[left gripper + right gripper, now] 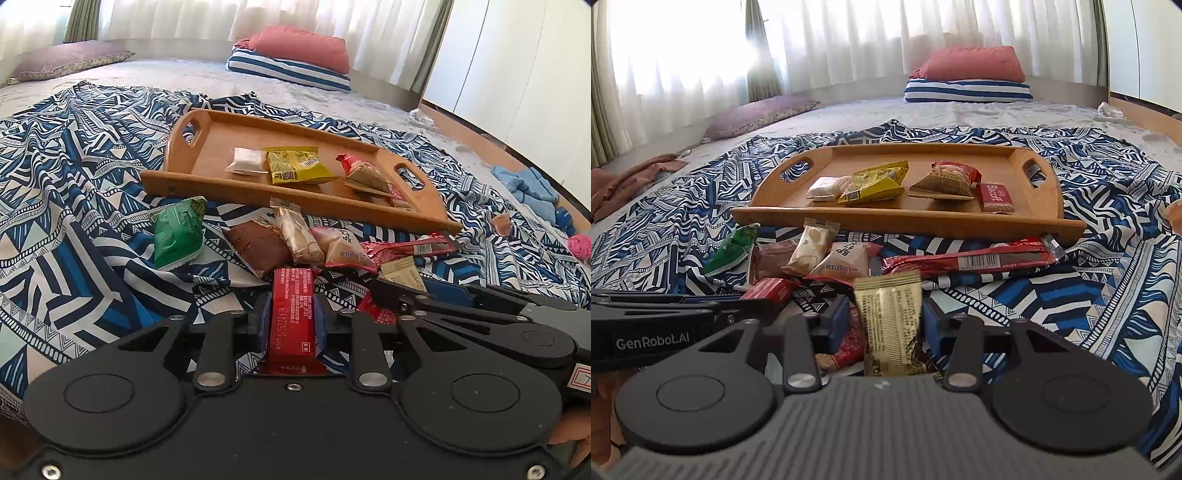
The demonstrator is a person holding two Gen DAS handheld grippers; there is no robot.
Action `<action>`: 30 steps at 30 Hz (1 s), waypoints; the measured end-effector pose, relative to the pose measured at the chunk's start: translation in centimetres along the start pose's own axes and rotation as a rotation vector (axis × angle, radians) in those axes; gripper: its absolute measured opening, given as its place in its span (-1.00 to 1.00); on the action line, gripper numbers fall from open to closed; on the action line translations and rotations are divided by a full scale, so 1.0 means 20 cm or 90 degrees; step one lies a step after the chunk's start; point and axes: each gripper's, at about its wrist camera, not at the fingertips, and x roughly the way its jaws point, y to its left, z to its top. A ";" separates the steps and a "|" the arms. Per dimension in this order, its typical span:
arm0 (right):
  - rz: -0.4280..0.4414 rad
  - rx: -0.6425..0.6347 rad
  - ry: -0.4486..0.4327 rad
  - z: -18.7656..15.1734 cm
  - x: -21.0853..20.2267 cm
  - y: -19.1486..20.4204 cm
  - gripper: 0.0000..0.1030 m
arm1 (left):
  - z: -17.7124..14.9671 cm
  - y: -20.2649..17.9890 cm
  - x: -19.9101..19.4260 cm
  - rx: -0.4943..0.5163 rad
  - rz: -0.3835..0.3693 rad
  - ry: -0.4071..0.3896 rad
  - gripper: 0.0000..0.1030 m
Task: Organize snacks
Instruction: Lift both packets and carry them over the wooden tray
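The left gripper (291, 325) squeezes a flat red snack pack (292, 317) tight between its 2 blue pads. The pack stands up on its end between the fingers, at the near side of the blue and white patterned bedspread (74, 206).

The right gripper (886, 325) has a shiny gold snack pack (891, 325) between its fingers. The fingers sit half wide. I cannot tell if the pads touch the gold pack.

A flat brown wooden tray with 2 handle holes (1039, 192) lies on the middle of the bedspread. On it sit 5 snacks in a row: a small white pack (825, 187) at the left end, a yellow pack (873, 181) just beside it, then a brown triangle pack (942, 186) with a red bag (955, 170) behind it, and a small red biscuit pack (995, 197) at the right end.

More snacks lie in a heap on the bedspread between the tray's near edge and the grippers: a green pack (177, 232), a dark brown pack (255, 247), a pale wrapped bar (299, 236), a pink and white pack (343, 247) and a long red bar (971, 258).
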 end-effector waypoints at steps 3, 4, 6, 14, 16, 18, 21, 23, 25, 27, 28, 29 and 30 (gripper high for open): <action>-0.009 0.004 -0.002 0.00 -0.01 -0.01 -0.16 | 0.00 0.01 -0.01 -0.006 0.003 -0.002 -0.56; -0.010 0.008 -0.002 0.00 -0.01 -0.01 -0.17 | 0.00 0.01 -0.01 -0.007 0.004 -0.003 -0.56; -0.012 0.011 -0.004 0.00 -0.02 -0.02 -0.18 | 0.00 0.01 -0.02 -0.006 0.006 -0.004 -0.56; -0.025 0.014 -0.021 0.03 -0.06 -0.03 -0.18 | 0.02 0.00 -0.05 -0.002 0.010 -0.018 -0.56; -0.029 0.015 -0.028 0.04 -0.08 -0.03 -0.18 | 0.03 0.00 -0.06 -0.002 0.009 -0.022 -0.56; -0.032 0.018 -0.035 0.06 -0.09 -0.04 -0.18 | 0.04 0.00 -0.08 -0.003 0.009 -0.028 -0.56; -0.037 0.020 -0.043 0.08 -0.10 -0.05 -0.18 | 0.05 -0.01 -0.10 -0.005 0.009 -0.036 -0.56; -0.042 0.023 -0.049 0.09 -0.11 -0.07 -0.18 | 0.06 -0.01 -0.11 -0.004 0.008 -0.043 -0.56; -0.046 0.027 -0.054 0.10 -0.12 -0.08 -0.18 | 0.08 -0.01 -0.13 -0.001 0.010 -0.050 -0.56; -0.051 0.031 -0.058 0.11 -0.13 -0.09 -0.18 | 0.09 -0.01 -0.13 0.000 0.012 -0.055 -0.56; -0.053 0.033 -0.060 0.12 -0.13 -0.10 -0.18 | 0.09 -0.01 -0.14 -0.001 0.012 -0.057 -0.56; -0.055 0.036 -0.061 0.12 -0.13 -0.11 -0.18 | 0.10 -0.01 -0.14 -0.002 0.012 -0.059 -0.56; -0.057 0.039 -0.061 0.13 -0.13 -0.12 -0.18 | 0.10 -0.01 -0.14 -0.002 0.013 -0.061 -0.56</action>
